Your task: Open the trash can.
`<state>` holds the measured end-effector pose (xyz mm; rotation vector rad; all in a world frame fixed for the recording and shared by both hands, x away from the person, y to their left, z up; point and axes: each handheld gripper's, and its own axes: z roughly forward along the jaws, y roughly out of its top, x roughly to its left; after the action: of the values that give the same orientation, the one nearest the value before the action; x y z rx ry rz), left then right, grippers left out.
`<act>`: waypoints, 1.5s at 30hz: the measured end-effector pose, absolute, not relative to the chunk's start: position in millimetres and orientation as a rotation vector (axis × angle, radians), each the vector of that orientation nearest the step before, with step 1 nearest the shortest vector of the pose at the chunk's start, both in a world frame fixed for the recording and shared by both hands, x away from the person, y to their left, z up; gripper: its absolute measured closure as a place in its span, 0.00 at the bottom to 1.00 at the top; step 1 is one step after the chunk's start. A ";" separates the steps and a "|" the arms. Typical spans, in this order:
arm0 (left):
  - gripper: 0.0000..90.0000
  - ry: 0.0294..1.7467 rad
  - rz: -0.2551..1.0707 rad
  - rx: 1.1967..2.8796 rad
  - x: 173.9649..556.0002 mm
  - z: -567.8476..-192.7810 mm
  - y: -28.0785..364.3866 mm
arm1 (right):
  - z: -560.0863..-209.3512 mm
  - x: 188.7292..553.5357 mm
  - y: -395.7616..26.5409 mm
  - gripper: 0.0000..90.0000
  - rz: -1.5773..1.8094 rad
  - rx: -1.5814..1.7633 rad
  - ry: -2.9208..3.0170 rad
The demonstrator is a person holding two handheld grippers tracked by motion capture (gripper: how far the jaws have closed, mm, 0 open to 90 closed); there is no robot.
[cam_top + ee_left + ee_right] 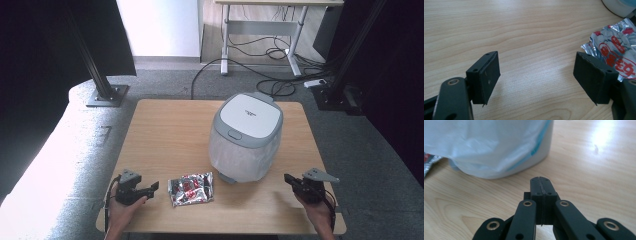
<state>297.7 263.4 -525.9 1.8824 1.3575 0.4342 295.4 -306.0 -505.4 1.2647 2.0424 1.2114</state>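
With our left gripper [150,188] fingers apart beside the foil packet [190,188] at lower centre of the desk [165,130] and right gripper [291,181] fingers together, we'd probably just shove that slippery packet away.

Silver foil packet [190,188] (red print), white-and-grey bin [246,137], black tongs [154,187], pale wood-grain table [165,135].

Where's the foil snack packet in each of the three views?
High view: foil snack packet lies flat near the table's front edge, between the left gripper and the bin.
Left gripper view: right side, partly behind the right-hand jaw.
Right gripper view: sliver at the left edge.
Shared landmark: the white lidded bin.
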 end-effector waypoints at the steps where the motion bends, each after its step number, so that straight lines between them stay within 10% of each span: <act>1: 0.24 1.358 0.433 1.884 297.8 -526.2 263.4 | -503.6 295.1 -305.4 1.00 1.218 1.255 2.048; 45: 0.22 1.357 0.372 1.893 297.5 -529.4 260.0 | -371.5 295.9 -271.3 0.99 1.549 0.957 1.996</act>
<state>297.5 260.0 -529.4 1.8927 1.3569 0.3720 295.9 -271.3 -371.5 0.9575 1.9963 1.5486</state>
